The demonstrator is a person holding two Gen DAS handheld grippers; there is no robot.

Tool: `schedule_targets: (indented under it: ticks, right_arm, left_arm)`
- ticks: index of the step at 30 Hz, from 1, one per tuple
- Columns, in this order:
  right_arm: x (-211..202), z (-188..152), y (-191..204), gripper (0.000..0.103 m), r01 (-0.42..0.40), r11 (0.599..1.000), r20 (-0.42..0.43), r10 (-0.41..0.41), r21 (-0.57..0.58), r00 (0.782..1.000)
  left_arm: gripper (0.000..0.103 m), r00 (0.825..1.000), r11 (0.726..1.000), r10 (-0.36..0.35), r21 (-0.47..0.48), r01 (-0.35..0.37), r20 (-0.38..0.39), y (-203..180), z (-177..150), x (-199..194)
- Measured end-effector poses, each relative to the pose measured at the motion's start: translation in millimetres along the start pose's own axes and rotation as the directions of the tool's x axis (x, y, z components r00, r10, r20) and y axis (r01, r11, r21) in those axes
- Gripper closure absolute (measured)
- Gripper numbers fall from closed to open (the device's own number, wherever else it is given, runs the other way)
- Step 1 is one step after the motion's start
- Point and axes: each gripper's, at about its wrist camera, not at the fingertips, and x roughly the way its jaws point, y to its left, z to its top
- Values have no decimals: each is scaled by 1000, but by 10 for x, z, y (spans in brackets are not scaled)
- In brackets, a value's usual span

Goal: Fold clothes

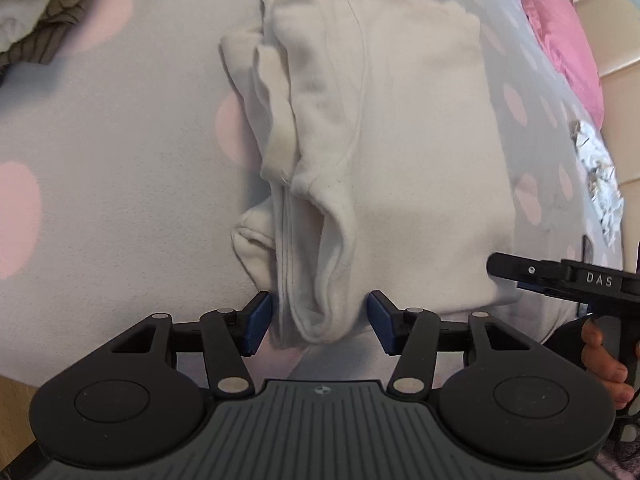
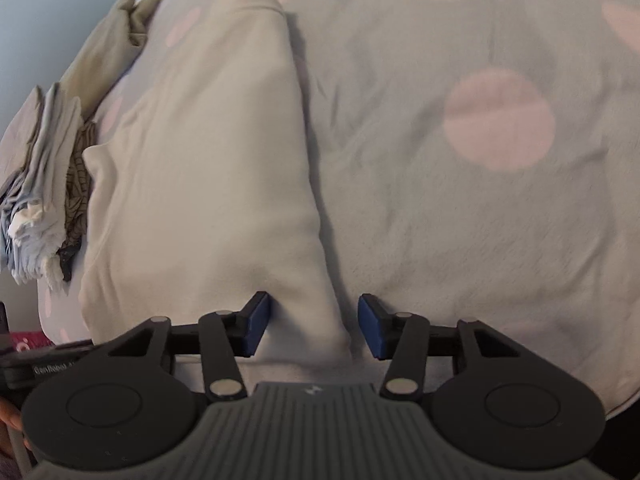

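A folded cream sweatshirt (image 1: 400,152) is laid on the spotted bedsheet (image 1: 120,160); its near edge is straddled, ungripped, by the half-spread left gripper (image 1: 318,322) and right gripper (image 2: 310,324).

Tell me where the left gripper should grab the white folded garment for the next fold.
Grip the near layered edge of the white garment, where the folded hem bunches between the left gripper's open jaws. Come from above and the near side; the thick ridge there probably gives the pads something to pinch.

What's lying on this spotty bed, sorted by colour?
Cream garment, folded: 1
Pile of other clothes, olive, pale blue and striped, count unclear: 1
Pink pillow: 1
Crumpled silver foil: 1
Total: 4
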Motion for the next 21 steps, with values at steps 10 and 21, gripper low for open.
schedule_targets:
  ticks: [10,21]
  right_arm:
    - [-510,-17,145,89,-63,997,72,66,-44,995]
    - [-526,-319,68,89,95,986,-78,-106,-134,991]
  left_arm:
    - [91,995,995,-88,44,86,46,-92,-51,-258]
    - [90,991,993,-60,97,71,-116,-342,-362,-124]
